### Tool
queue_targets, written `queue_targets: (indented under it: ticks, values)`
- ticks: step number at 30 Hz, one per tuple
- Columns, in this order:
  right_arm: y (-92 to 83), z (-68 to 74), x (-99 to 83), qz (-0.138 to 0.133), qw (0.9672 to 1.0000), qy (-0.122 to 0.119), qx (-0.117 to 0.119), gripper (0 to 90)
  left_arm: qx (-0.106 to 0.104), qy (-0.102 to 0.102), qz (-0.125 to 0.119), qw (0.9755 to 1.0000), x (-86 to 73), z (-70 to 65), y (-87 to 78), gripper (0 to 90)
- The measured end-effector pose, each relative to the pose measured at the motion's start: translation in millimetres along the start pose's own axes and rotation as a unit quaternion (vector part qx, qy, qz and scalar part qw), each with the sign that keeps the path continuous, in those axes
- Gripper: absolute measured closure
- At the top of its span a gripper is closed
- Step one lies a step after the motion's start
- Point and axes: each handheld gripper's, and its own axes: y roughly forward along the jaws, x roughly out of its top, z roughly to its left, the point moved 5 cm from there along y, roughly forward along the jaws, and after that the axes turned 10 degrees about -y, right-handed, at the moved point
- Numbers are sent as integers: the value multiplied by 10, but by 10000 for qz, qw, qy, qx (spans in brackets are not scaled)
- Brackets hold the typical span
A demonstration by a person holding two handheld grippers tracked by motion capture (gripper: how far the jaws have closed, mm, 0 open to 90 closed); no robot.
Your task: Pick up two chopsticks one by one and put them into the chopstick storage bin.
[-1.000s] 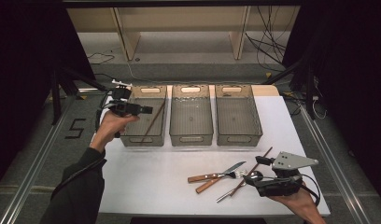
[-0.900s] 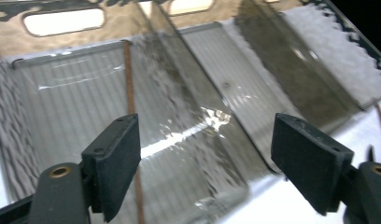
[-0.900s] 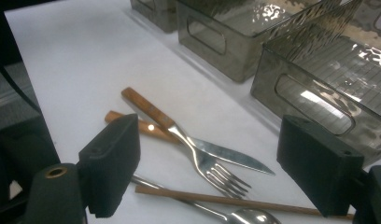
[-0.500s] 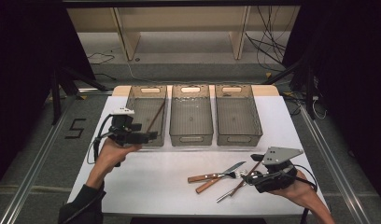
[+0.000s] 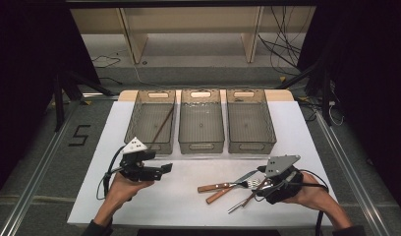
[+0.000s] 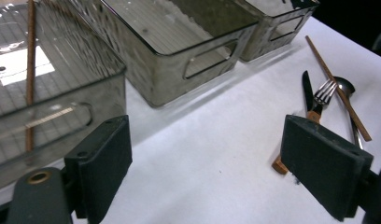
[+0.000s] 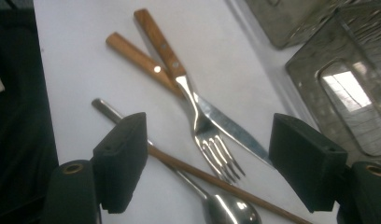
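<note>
My left gripper [image 5: 165, 168] hovers low over the white table [image 5: 188, 211] in front of the left bin [image 5: 139, 145]. Its jaws have just been opening and stand open with nothing between them [image 6: 214, 172]. A brown chopstick [image 5: 162, 125] leans inside that bin [image 6: 31, 70]. A wooden-handled fork [image 5: 223, 186], a wooden-handled knife [image 5: 219, 195], a spoon [image 7: 226, 207] and a second chopstick [image 7: 202, 176] lie crossed at the front right. My right gripper [image 5: 261, 186] sits right at this pile. Its jaws have just been closing but are open, with the fork [image 7: 179, 79] tines and chopstick between them [image 7: 212, 161], untouched.
Three clear bins stand side by side at the back of the table; the middle bin [image 5: 201, 146] and right bin [image 5: 251, 144] hold nothing I can see. The cutlery pile [image 6: 321, 93] lies to the right of my left gripper. Cables trail from both grippers.
My left hand has come back from over the left bin, moving toward the near side and down to the table. My right gripper has edged left onto the cutlery.
</note>
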Motion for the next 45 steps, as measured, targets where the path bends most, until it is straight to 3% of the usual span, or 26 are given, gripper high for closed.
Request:
queue_targets:
  ticks: [2,7,11,12,17,21,28,45]
  values:
    - [48,7,-29,218,9995,-167,122,318,46,71,-43,10000,-85,-9,12,164]
    - [122,49,-37,461,9980,-364,240,342,40,133,38,9999,-250,-30,54,162]
    - [197,93,-53,715,9952,-565,347,362,27,82,13,10000,-308,-17,60,162]
    - [229,117,-62,842,9932,-684,418,371,23,49,5,10000,-322,-16,64,162]
    - [280,159,-80,1021,9895,-875,522,394,44,45,83,9999,-380,18,66,162]
    - [319,189,-86,1053,9875,-1012,590,415,41,27,103,9999,-404,20,66,162]
    - [412,255,-87,1257,9806,-1327,702,448,35,58,71,10000,-408,10,51,162]
    - [539,334,-65,1382,9725,-1714,759,535,-10,16,125,9999,-432,6,72,162]
